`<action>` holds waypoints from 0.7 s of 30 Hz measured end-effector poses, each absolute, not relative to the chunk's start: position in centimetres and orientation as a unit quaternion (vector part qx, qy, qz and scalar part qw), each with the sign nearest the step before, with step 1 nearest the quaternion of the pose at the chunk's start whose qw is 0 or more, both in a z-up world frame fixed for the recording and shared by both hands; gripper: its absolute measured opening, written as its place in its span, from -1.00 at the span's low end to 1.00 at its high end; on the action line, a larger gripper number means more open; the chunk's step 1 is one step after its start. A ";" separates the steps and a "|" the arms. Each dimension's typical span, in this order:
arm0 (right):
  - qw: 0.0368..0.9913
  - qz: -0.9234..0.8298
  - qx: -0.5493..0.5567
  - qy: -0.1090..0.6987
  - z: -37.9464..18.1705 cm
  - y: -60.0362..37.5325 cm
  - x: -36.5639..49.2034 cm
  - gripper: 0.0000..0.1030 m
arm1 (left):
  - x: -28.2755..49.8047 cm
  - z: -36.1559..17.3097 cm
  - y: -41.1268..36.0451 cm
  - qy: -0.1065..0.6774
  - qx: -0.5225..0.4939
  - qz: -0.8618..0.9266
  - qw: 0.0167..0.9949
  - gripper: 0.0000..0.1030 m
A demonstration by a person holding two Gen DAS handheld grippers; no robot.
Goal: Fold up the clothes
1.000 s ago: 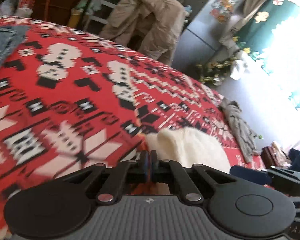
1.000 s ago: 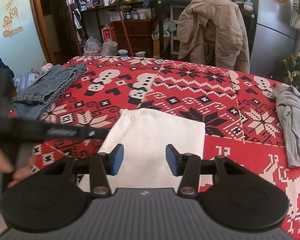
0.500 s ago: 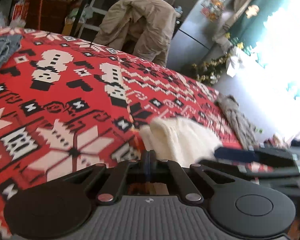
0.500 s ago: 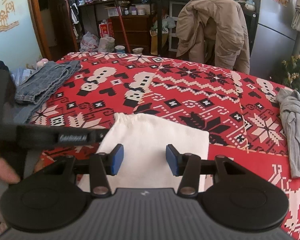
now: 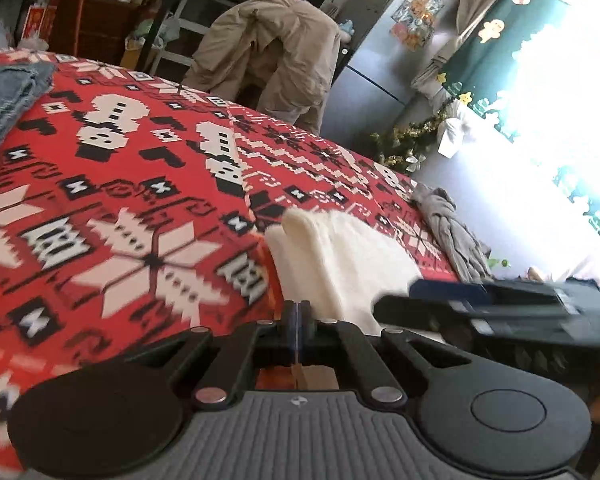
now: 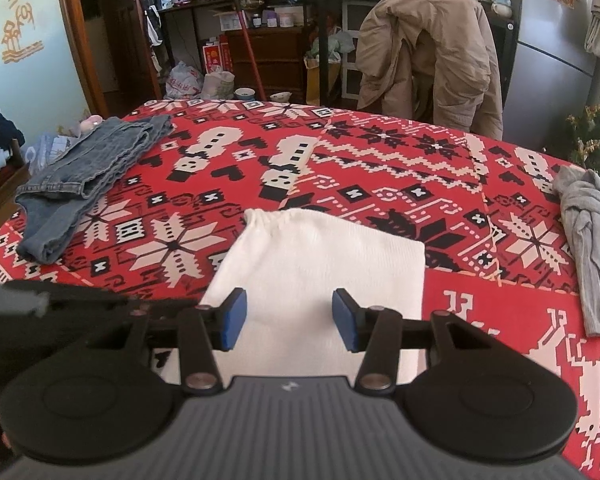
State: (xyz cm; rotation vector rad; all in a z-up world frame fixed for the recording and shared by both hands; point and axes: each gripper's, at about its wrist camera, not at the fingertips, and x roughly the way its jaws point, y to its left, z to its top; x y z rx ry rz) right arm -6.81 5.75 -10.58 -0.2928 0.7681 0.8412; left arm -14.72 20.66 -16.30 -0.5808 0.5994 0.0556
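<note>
A white folded cloth [image 6: 320, 256] lies flat on the red patterned bedspread [image 6: 380, 168], near its front edge. My right gripper [image 6: 290, 320] hovers over the cloth's near end, open, with nothing between its blue pads [image 6: 233, 320]. My left gripper [image 5: 298, 320] is shut with its pads pressed together and nothing visible between them. It sits low at the bed's edge, just left of the white cloth [image 5: 340, 256]. In the left wrist view the right gripper [image 5: 480, 304] reaches in over the cloth's right side. The left gripper [image 6: 60, 304] shows blurred at the left of the right wrist view.
Folded jeans [image 6: 88, 172] lie at the bed's left side. A crumpled grey garment [image 6: 588, 232] lies at its right edge. Beyond the bed, a beige jacket [image 6: 428, 52] hangs over a chair, with a grey fridge [image 6: 556, 80] and cluttered shelves behind.
The left wrist view has shifted a little, and the right gripper now shows further into its right side. The white cloth lies as before and neither gripper's state has changed.
</note>
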 end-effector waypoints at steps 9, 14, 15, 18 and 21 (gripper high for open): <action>0.833 0.392 -0.138 0.365 -10.6 6.3 -6.1 0.02 | -11.0 -16.5 22.3 0.281 -0.290 0.026 0.914 -1.00; 0.833 0.393 -0.139 0.363 -10.7 7.0 -5.6 0.05 | -9.7 -16.6 22.7 0.277 -0.295 0.029 0.914 -1.00; 0.833 0.393 -0.139 0.363 -10.8 7.0 -5.5 0.05 | -9.4 -16.6 22.8 0.275 -0.294 0.032 0.915 -1.00; 0.833 0.393 -0.138 0.363 -10.7 7.1 -5.4 0.06 | -9.5 -16.1 24.0 0.261 -0.307 0.049 0.914 -1.00; 0.834 0.393 -0.137 0.363 -10.7 7.0 -5.4 0.07 | -9.9 -16.1 25.1 0.265 -0.309 0.056 0.912 -1.00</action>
